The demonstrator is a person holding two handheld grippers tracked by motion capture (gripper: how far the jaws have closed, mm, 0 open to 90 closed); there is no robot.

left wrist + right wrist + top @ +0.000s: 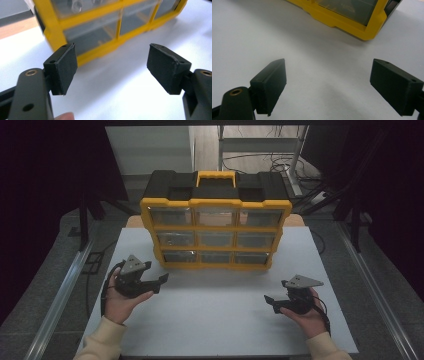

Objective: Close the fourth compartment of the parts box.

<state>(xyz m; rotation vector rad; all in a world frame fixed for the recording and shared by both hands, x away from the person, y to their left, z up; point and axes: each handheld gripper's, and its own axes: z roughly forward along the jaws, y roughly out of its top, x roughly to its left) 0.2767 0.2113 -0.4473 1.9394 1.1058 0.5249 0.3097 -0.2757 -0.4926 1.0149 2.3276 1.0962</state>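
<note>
Left fingers (62,67) spread, empty, yellow drawer organizer (216,227) just ahead

- One yellow-and-black drawer organizer (216,222), standing upright on the table.
- Nine clear drawers (216,238) in its front, three rows of three.
- One yellow carry handle (216,175) on its top.
- Two handheld grippers: left gripper (159,284), right gripper (270,301).
- One white table (215,320).

Dim high view — dark surroundings around the pale bench (215,320). Close up, the yellow drawer box (82,27) blurs, casting a soft shadow forward.
</note>
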